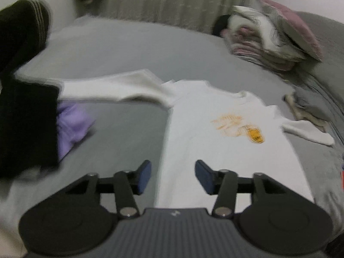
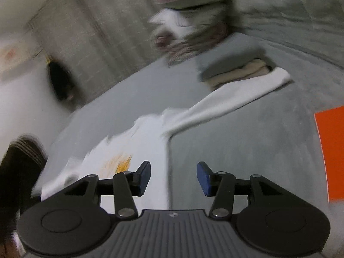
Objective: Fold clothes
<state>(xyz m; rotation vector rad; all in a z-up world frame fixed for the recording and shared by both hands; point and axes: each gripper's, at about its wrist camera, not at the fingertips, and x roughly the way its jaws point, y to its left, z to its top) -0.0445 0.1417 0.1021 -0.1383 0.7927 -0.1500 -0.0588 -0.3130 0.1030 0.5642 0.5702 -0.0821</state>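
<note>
A white long-sleeved shirt (image 1: 215, 142) with an orange print (image 1: 238, 126) lies flat, front up, on a grey bed (image 1: 120, 49). Its left sleeve (image 1: 116, 88) stretches out to the left and its right sleeve (image 1: 309, 133) points right. My left gripper (image 1: 173, 177) hovers open over the shirt's lower left edge, holding nothing. In the right wrist view the same shirt (image 2: 148, 137) shows with one sleeve (image 2: 232, 94) running up and right. My right gripper (image 2: 173, 178) is open above the shirt's right side edge, with nothing between its fingers.
A purple garment (image 1: 73, 124) and a black one (image 1: 25, 129) lie at the left. A heap of clothes with a pink cushion (image 1: 275, 34) sits at the far right. Folded grey and beige items (image 2: 236, 64) lie by the sleeve end. An orange object (image 2: 331, 150) is at the right.
</note>
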